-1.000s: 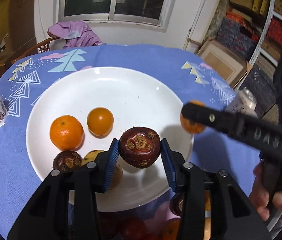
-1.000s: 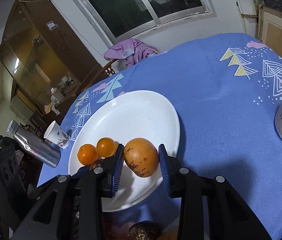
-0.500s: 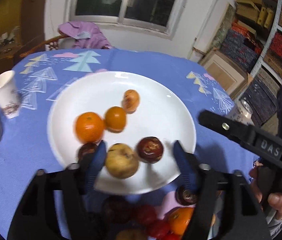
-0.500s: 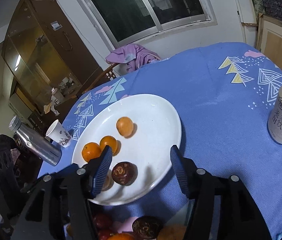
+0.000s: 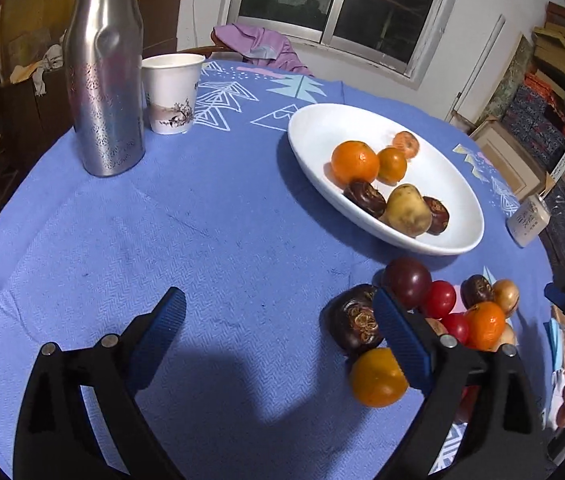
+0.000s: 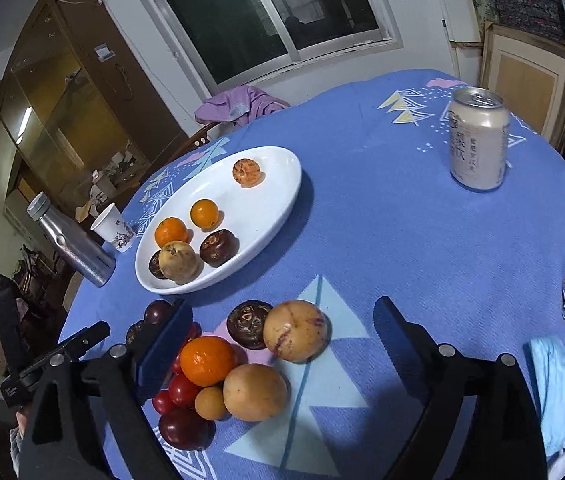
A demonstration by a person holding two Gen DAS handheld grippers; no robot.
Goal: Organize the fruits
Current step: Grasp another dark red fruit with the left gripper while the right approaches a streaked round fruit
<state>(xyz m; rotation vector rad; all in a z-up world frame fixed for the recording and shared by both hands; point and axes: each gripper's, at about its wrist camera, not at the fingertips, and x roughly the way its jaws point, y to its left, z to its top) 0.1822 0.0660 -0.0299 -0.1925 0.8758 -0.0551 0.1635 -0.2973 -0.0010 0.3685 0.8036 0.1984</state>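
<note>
Both grippers drawn back off glossy white plate (image 6: 282, 204); left gripper (image 5: 278, 336) and right gripper (image 6: 280, 334) jaws opening, empty. Smooth round fruit pile (image 6: 234, 372) at table's near edge; woven blue cloth (image 5: 162, 240) bare leftward.

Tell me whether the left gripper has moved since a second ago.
Yes. The left gripper pulled back off the white plate, jaws opening and empty, leaving its dark fruit there.

Six fruits (image 6: 180, 261) on white plate (image 6: 278, 204); others (image 6: 242, 368) heaped beside.

Overhead indoor light, dark window, soft shadows, sharp focus, fisheye-bent edges.
</note>
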